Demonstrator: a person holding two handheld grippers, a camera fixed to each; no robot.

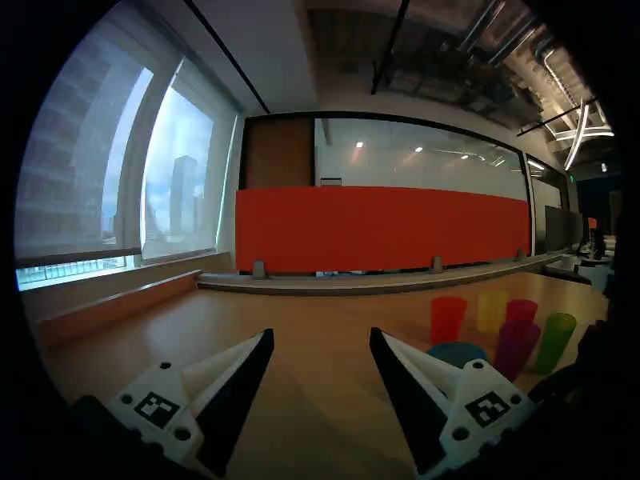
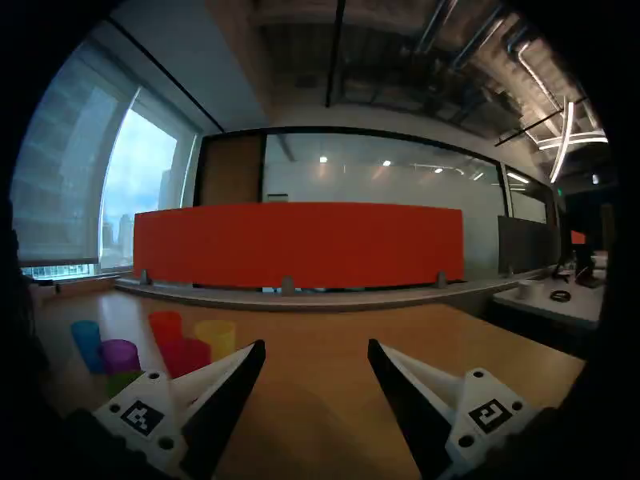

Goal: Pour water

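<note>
Several coloured plastic cups stand together on the wooden table. In the left gripper view they sit to the right: an orange cup point(image 1: 447, 318), a yellow cup point(image 1: 491, 310), a purple cup point(image 1: 516, 347), a green cup point(image 1: 555, 342) and a blue cup point(image 1: 456, 353) just beyond my right finger. My left gripper point(image 1: 321, 352) is open over bare table, nothing between its fingers. In the right gripper view the cups stand at the left: a blue cup point(image 2: 86, 344), a purple cup point(image 2: 120, 356), an orange cup point(image 2: 166, 329) and a yellow cup point(image 2: 215, 338). My right gripper point(image 2: 315, 362) is open, holding nothing.
A red divider panel point(image 1: 382, 228) runs along the table's far edge, with a glass wall behind it. Large windows point(image 1: 120, 192) line the left side. A neighbouring desk point(image 2: 552, 302) with small items stands at the right. Bare wooden tabletop point(image 2: 336, 352) stretches ahead of both grippers.
</note>
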